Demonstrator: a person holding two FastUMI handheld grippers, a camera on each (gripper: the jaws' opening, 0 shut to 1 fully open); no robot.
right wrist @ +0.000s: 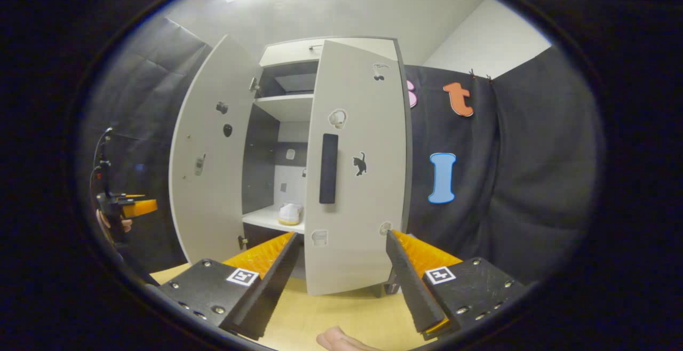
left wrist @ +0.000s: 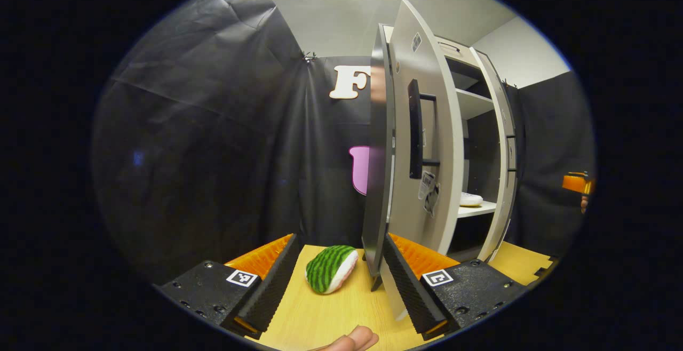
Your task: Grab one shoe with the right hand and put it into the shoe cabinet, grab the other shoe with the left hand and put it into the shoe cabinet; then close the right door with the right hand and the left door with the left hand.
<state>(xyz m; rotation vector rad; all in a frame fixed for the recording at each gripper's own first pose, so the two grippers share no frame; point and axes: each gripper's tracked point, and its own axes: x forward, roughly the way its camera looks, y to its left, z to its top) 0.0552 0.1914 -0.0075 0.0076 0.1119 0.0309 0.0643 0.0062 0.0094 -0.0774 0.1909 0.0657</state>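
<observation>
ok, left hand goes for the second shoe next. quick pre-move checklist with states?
1. Left gripper open, nothing held: ok.
2. Green shoe on the table ahead of the left gripper: ok.
3. One shoe already on the cabinet shelf: ok.
4. Left door open: ok.
5. Room on the shelf beside the stored shoe: cannot tell.
6. Right gripper open, apart from the right door: ok.

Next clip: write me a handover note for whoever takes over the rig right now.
Left gripper: open, empty, aimed at the watermelon-patterned shoe on the wooden table beside the left door.
Right gripper: open, empty, facing the right door.
Done: white shoe sits on the shoe cabinet's shelf.
Left: put the second shoe in, close both doors.
</observation>
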